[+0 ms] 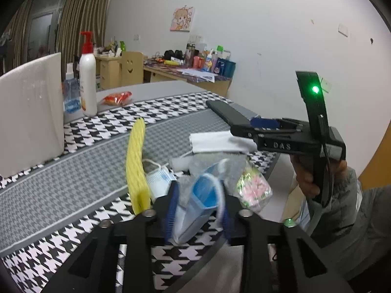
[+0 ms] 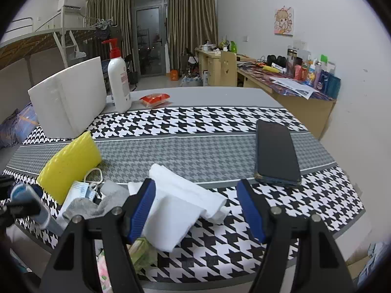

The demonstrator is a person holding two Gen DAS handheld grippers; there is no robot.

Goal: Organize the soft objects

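Left claw (image 1: 199, 210) of mine is clamped on a blue face mask (image 1: 195, 210), held just above the near edge of the houndstooth-covered desk (image 1: 73, 171). Right claw (image 2: 195, 207) gapes wide, gripping nothing, hovering over a folded white cloth (image 2: 180, 202) between its fingers. Beside the pile stands a yellow sponge (image 2: 70, 163); a phone (image 2: 276, 153) lies further right.
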